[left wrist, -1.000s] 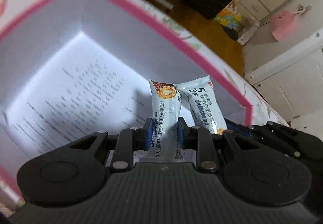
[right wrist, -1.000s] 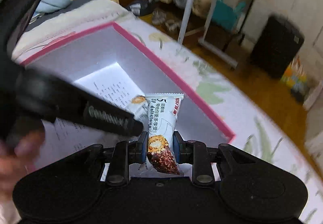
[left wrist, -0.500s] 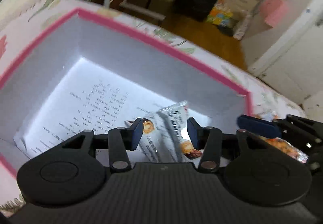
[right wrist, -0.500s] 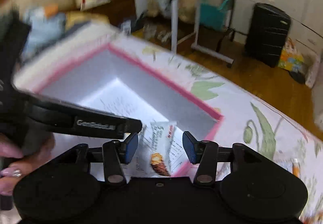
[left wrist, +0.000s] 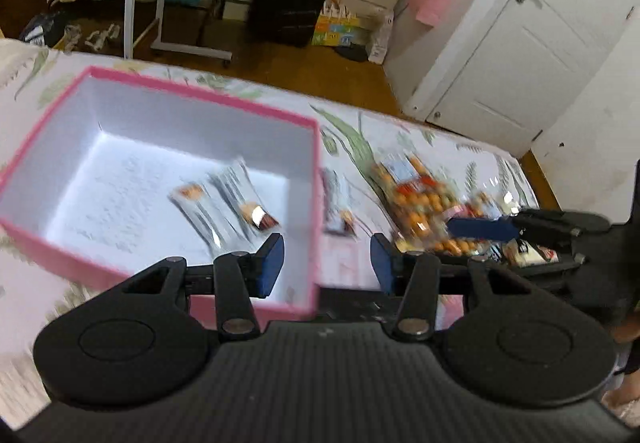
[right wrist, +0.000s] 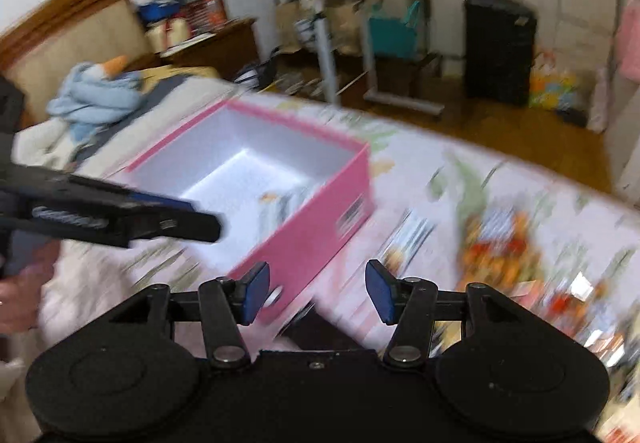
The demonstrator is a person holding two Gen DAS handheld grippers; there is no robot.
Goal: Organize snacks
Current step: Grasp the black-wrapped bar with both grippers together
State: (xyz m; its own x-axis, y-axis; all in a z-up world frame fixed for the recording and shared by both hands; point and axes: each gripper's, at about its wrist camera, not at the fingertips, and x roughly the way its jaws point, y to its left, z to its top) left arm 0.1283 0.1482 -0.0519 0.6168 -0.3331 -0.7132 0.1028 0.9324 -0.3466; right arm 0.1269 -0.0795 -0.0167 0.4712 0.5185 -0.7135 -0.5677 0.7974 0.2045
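Both bars released: two snack bars [left wrist: 224, 203] now lie in pink box [left wrist: 200, 115]. Left tongs [left wrist: 326, 263] and right tongs [right wrist: 316, 291] open, empty, pulled back. Remaining snacks [left wrist: 420, 199] right of box, on bed.

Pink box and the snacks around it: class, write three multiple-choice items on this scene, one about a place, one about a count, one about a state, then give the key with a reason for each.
1. Where do the two snack bars lie?
A. inside the pink box
B. on the wooden floor
C. on the black suitcase

2. How many snack bars lie inside the box?
A. none
B. two
C. five

3. How do the jaws of the left gripper stand?
A. shut on a bar
B. shut on the box wall
C. open, holding nothing

Key: 1 A, the bars rest on the white floor of the box. 2 B, two wrappers show side by side there. 3 C, its blue pads stand apart with only the box wall and bedspread seen between them; the right gripper is open too.
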